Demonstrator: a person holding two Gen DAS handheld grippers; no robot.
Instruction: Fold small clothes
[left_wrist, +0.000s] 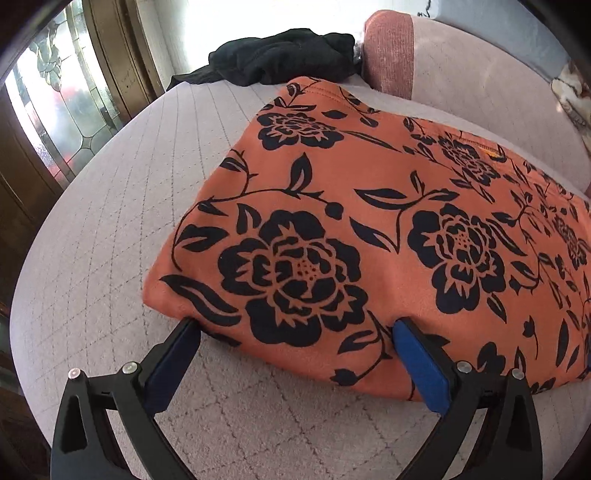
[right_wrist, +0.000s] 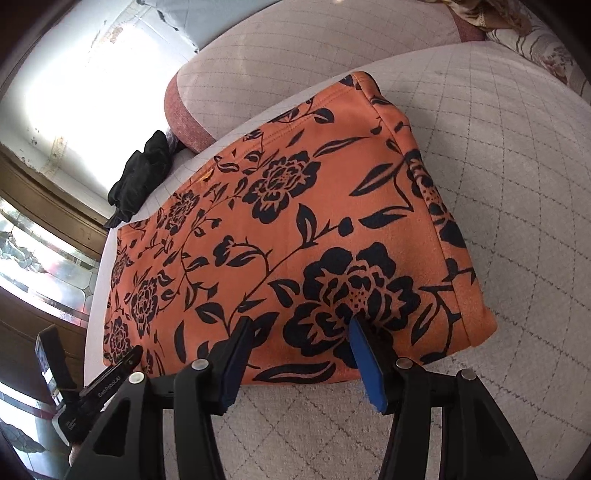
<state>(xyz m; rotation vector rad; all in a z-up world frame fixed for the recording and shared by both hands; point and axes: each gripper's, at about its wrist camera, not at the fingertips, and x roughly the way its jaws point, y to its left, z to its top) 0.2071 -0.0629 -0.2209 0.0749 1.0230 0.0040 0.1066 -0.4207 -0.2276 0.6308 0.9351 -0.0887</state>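
Observation:
An orange garment with a black flower print (left_wrist: 369, 206) (right_wrist: 295, 221) lies flat on a pale quilted cushion (left_wrist: 110, 221) (right_wrist: 517, 184). My left gripper (left_wrist: 295, 326) stands wide open at the garment's near left corner. One fingertip is at the corner's edge and the other rests on the cloth. My right gripper (right_wrist: 300, 323) is about half open over the garment's near edge, close to its right corner. Flat cloth lies between its blue pads (right_wrist: 369, 369), with no fold pinched in them.
A heap of black clothing (left_wrist: 280, 55) (right_wrist: 140, 177) sits at the far end of the cushion. A backrest with a reddish band (left_wrist: 391, 51) (right_wrist: 184, 114) rises behind the garment. A wooden door with leaded glass (left_wrist: 62, 92) stands past the cushion's edge. A patterned pillow (right_wrist: 546, 48) lies far right.

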